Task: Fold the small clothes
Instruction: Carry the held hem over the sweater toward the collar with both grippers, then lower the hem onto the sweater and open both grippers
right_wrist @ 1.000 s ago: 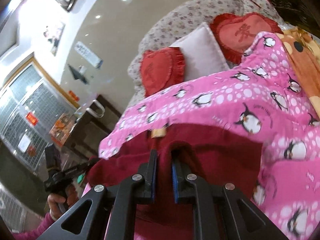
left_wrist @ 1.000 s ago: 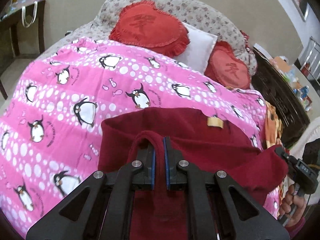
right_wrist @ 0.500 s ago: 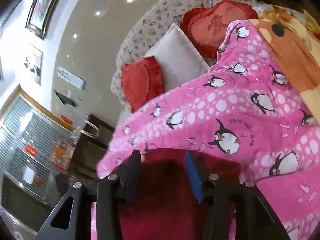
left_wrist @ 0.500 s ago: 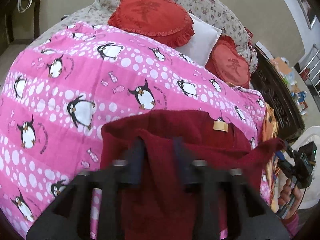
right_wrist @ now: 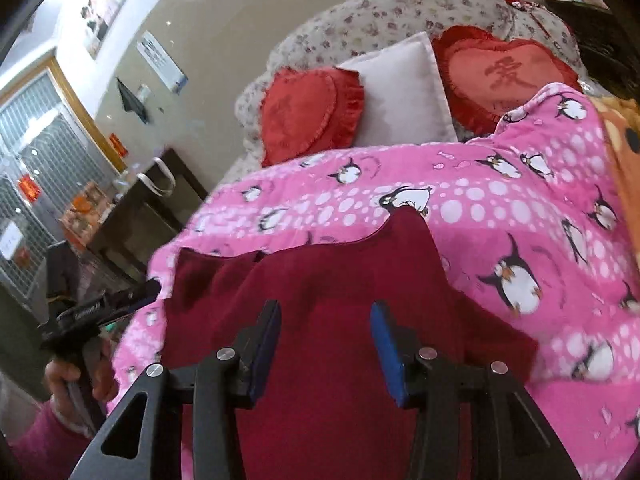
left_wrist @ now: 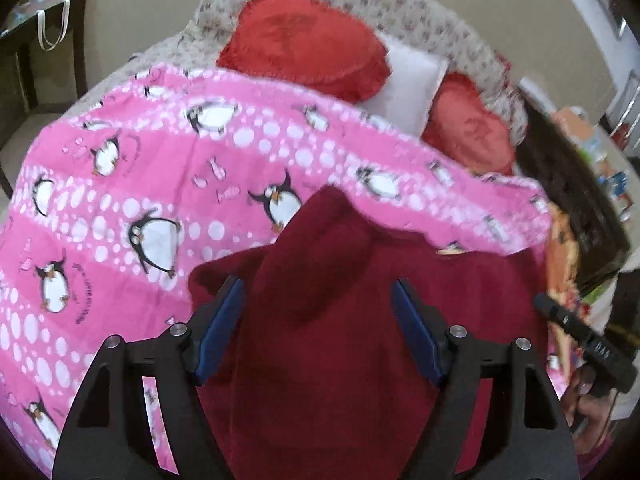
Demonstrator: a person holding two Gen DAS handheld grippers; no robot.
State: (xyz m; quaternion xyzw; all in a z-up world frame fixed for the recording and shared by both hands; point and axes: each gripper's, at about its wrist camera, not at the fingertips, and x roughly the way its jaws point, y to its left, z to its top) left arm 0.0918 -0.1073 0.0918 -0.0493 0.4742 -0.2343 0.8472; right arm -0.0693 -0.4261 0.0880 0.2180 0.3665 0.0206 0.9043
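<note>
A dark red garment lies on a pink penguin blanket, with one flap folded up to a point toward the pillows. My left gripper hovers over it. Its jaws are opening wide and the blue pads stand clear of the cloth. In the right wrist view the same garment spreads under my right gripper, which is open with nothing pinched. Each view also catches the other gripper at the blanket's edge, held in a hand.
Two red heart cushions and a white pillow lean on a floral headboard behind the blanket. A dark side table stands on one side. Dark carved furniture runs along the other.
Both grippers were shut on folds of the red garment a second ago. Both have opened and let go, and the cloth now lies loose beneath them.
</note>
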